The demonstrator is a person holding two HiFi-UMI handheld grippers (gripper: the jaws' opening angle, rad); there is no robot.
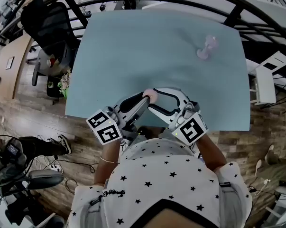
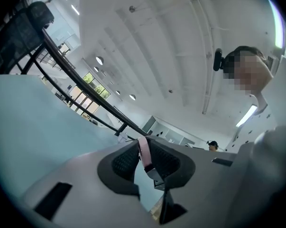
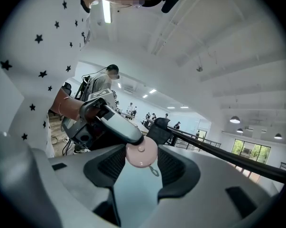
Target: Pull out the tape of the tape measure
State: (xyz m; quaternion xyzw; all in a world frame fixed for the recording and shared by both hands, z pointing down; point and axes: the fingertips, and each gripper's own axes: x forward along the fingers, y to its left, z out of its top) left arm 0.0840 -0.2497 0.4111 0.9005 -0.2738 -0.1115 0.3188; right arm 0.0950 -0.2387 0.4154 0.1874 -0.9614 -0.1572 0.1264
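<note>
A small round pink tape measure (image 1: 152, 97) hangs over the near edge of the pale blue table (image 1: 133, 46), and both grippers meet at it. In the right gripper view its pink case (image 3: 142, 155) sits between the two dark pads, which touch it on both sides, so my right gripper (image 3: 142, 161) is shut on it. A small metal loop (image 3: 153, 170) dangles below the case. In the left gripper view a short pink strip of tape (image 2: 143, 148) with a metal end tab (image 2: 153, 172) stands between the pads of my left gripper (image 2: 143, 159), which press on it.
A small pale pink object (image 1: 207, 49) lies on the table's far right. A black office chair (image 1: 48, 27) stands off the table's left edge. Black railings (image 1: 180, 4) run behind the table. Wooden floor with cables lies to the left.
</note>
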